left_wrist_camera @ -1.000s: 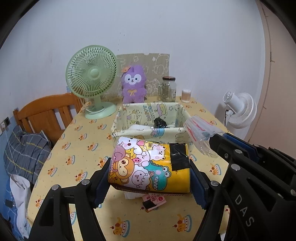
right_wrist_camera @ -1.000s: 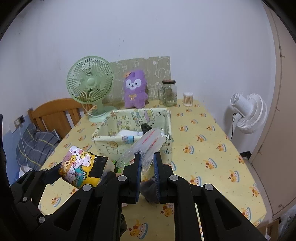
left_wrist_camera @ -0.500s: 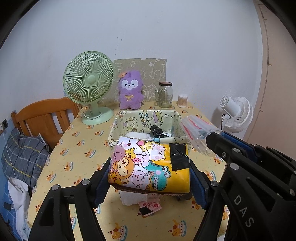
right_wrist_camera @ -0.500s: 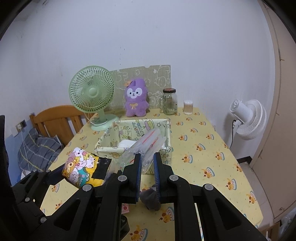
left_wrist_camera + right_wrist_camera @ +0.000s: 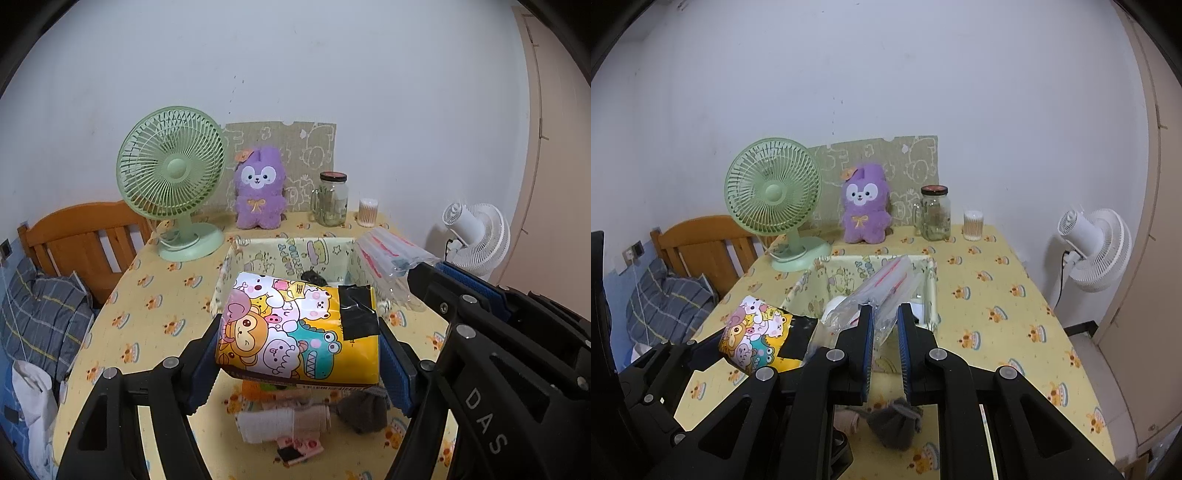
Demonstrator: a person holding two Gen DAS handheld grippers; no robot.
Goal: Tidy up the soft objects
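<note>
My left gripper (image 5: 299,354) is shut on a yellow cartoon-print tissue pack (image 5: 299,328) with a black tape patch, held above the table in front of the fabric storage box (image 5: 288,251). My right gripper (image 5: 885,325) is shut on a clear zip bag (image 5: 882,291) with red stripes, which sticks out over the box (image 5: 932,291). The same bag (image 5: 391,258) shows at the right of the left wrist view, and the tissue pack (image 5: 757,336) at the left of the right wrist view. Below the pack lie a rolled beige cloth (image 5: 280,421) and a grey sock (image 5: 364,410).
A green desk fan (image 5: 171,181), a purple plush (image 5: 260,192), a glass jar (image 5: 332,199) and a cotton-swab cup (image 5: 368,212) line the back of the yellow-clothed table (image 5: 997,295). A wooden chair (image 5: 85,236) stands left, a white floor fan (image 5: 1093,251) right.
Both grippers have risen and drawn back from the box with their loads. The socks and cloth on the table below the tissue pack have come into view.
</note>
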